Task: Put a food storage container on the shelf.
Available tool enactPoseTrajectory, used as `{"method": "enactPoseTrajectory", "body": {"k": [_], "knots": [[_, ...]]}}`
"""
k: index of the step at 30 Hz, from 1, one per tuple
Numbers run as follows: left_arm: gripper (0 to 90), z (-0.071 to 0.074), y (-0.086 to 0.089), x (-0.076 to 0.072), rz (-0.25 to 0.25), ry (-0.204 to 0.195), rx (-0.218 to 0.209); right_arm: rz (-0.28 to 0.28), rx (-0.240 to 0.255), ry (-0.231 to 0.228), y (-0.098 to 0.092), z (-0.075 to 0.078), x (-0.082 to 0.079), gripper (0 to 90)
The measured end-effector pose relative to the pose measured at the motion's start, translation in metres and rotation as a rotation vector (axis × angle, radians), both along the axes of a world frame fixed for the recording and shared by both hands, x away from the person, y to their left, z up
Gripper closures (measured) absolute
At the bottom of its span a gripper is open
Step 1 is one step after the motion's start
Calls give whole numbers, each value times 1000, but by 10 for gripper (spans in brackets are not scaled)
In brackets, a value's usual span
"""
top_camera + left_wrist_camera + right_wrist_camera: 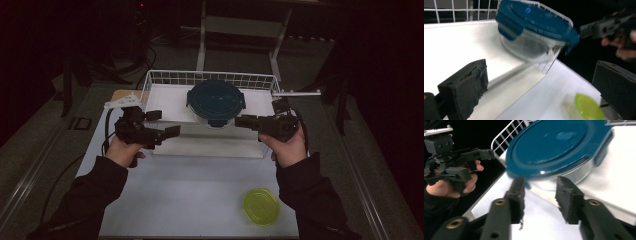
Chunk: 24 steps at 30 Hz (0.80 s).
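Note:
A round clear container with a dark teal clip-on lid (216,100) (534,27) (556,147) sits in a white wire basket (210,75) at the back of the table. My left gripper (164,123) (544,80) hovers left of the container, jaws wide open with nothing between them. My right gripper (245,121) (541,182) points at the container from the right. Its tips sit just short of the lid's rim, with a gap between the jaws and no pad pressing on anything. One lid clip hangs close to its left jaw.
A yellow-green lid (261,206) (587,107) lies on the white table (190,195) near the front right. The basket's wire walls (454,10) (509,132) rise behind and beside the container. Dark floor and a table frame lie beyond.

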<state>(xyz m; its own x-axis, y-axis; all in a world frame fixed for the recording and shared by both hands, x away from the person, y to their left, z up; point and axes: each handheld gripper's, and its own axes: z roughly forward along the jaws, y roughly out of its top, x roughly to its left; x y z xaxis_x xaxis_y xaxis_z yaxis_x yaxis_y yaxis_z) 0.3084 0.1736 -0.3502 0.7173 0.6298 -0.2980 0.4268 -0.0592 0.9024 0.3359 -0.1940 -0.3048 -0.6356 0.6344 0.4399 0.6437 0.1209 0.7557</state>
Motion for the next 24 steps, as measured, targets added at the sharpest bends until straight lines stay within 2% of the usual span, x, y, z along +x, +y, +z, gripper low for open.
{"method": "enactPoseTrajectory", "body": {"k": [1,2,3,4,7,9,10,11,14,16,19,21,24], "knots": [[0,-3,0,-4,-3,-12,-6,10,-11,-2,5,-3,-4,661],[0,-6,0,-7,-13,-2,4,10,-11,-2,5,-3,-4,661],[0,-13,1,-15,-10,-18,30,24,-13,5,9,-6,-9,709],[0,-13,1,-15,-10,-18,30,24,-13,5,9,-6,-9,709],[0,-22,2,-26,-15,-18,60,68,-29,6,19,-12,-13,865],[0,-27,3,-33,-36,-10,64,76,-28,13,21,-13,-13,892],[0,-30,4,-37,-35,-10,59,80,-25,20,23,-15,-13,898],[0,-35,3,-44,-28,-14,78,93,-28,30,27,-18,-12,900],[0,-40,3,-50,-25,-15,89,97,-31,34,33,-20,-11,900],[0,-47,3,-57,-17,-25,78,100,-40,34,38,-20,-10,900],[0,-58,4,-67,-9,-24,68,79,-39,32,45,-18,-3,900],[0,-65,4,-73,-12,-10,75,81,-34,39,45,-18,-1,900],[0,-75,4,-79,-5,-14,89,69,-40,32,48,-17,3,900]]}}
